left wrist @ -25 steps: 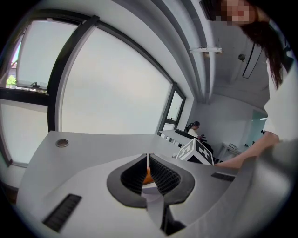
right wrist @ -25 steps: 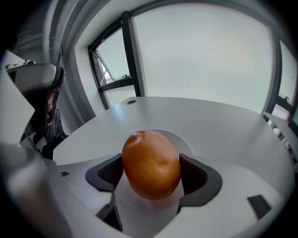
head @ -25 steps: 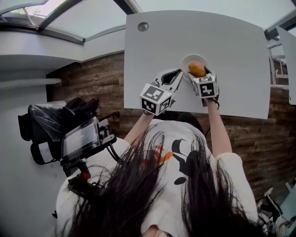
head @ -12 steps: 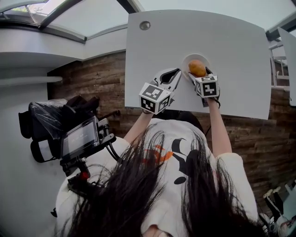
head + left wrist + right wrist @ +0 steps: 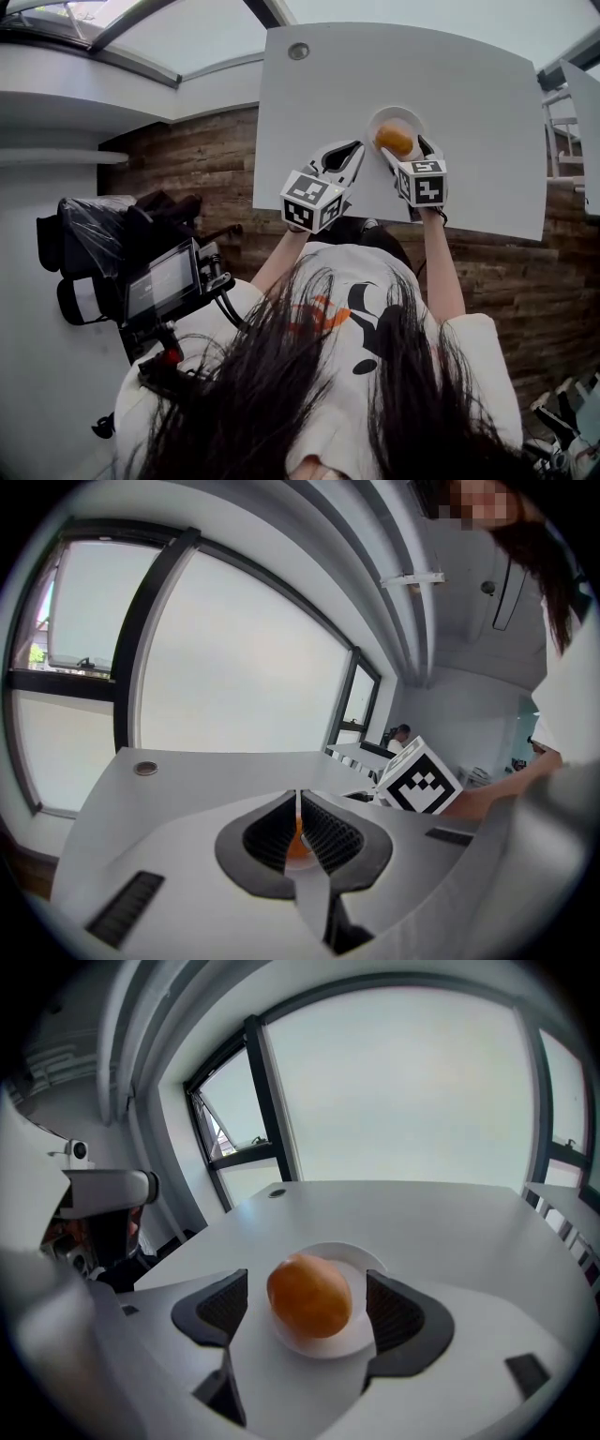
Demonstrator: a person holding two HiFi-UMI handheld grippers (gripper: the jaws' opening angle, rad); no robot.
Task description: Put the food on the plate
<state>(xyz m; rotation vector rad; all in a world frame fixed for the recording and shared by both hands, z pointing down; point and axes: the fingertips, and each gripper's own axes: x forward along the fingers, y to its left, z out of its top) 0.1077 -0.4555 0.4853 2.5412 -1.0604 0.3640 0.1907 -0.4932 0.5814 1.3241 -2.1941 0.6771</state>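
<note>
At the near edge of the white table [image 5: 469, 112], the left gripper [image 5: 298, 813] lay with its jaws pressed together and nothing between them; only a sliver of orange showed past the seam, which I judged to be the food lying beyond it. At roughly 3 o'clock from it, the right gripper [image 5: 305, 1288] was found with its jaws wide apart and gripping nothing. A clear gap showed on each side between the ribbed pads [image 5: 225, 1305] and the food. Directly at 12 o'clock from that gripper, between the spread jaws, the food [image 5: 309, 1296], a rounded orange item, sat on the small white plate [image 5: 325, 1346]. It appeared to rest there under its own weight. Beyond the plate the tabletop carried only a round cable port [image 5: 298, 51] at about 11 o'clock, near the far corner. Assessment: the placement appeared complete, with the food on the plate and free of both grippers. All that seemed left was drawing the right gripper back without nudging the food or plate.
</note>
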